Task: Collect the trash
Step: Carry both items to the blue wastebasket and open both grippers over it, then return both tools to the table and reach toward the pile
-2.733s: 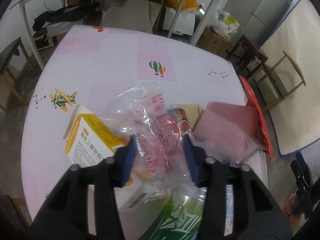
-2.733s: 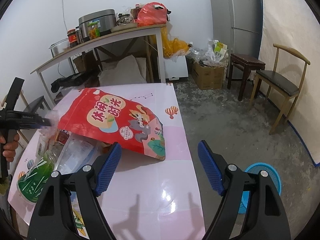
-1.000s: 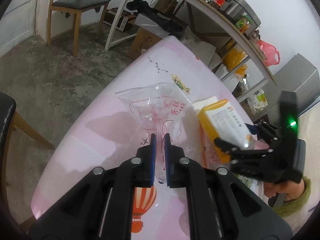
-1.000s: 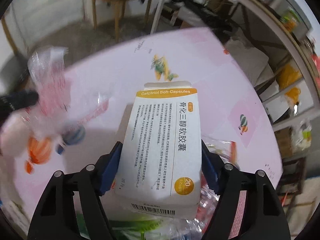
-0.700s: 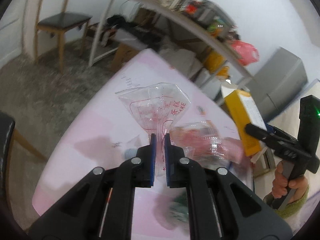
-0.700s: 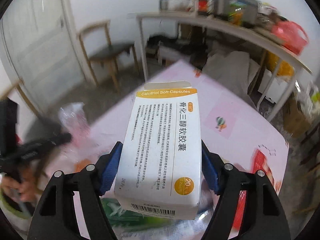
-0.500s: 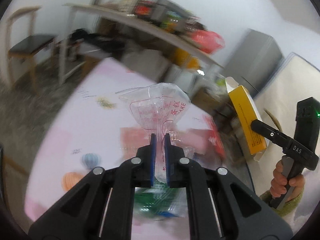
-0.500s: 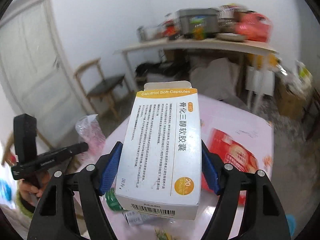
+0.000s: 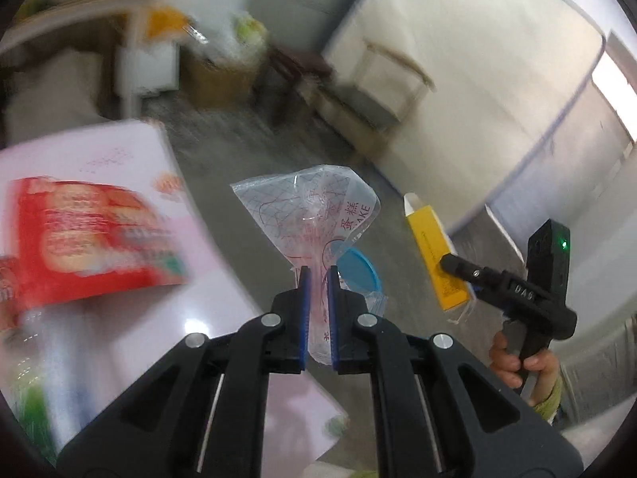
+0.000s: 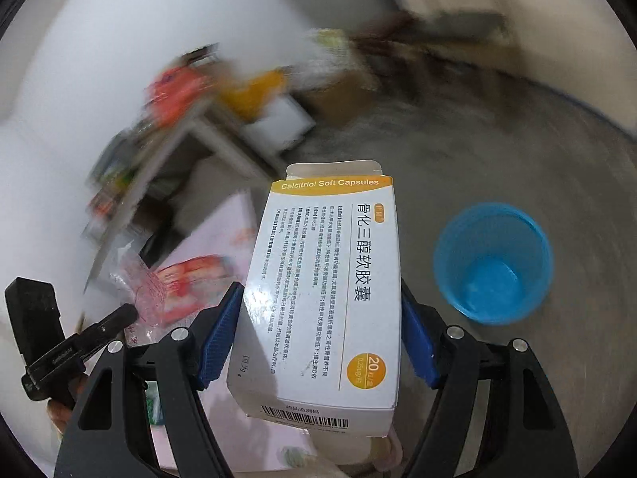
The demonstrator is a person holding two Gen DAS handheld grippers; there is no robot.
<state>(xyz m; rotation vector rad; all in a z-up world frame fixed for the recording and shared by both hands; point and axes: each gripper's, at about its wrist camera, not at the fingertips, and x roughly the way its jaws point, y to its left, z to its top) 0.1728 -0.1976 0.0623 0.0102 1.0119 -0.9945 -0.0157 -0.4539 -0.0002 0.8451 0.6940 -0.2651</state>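
Crinkled clear plastic bag (image 9: 314,215), glossy cardboard medicine box (image 10: 330,290), smooth blue plastic bin (image 10: 493,263), rough grey floor (image 10: 517,151)

The bin (image 10: 493,263) stands on the floor (image 10: 537,151) right of the table (image 10: 223,239); a snack bag (image 9: 87,239) lies on the table.

blurred wooden chair (image 9: 392,79), cluttered side table (image 10: 191,127), grey floor (image 10: 517,139)

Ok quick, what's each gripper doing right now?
Left gripper: shut on the clear printed plastic bag.
Right gripper: shut on the white-and-orange capsule box.
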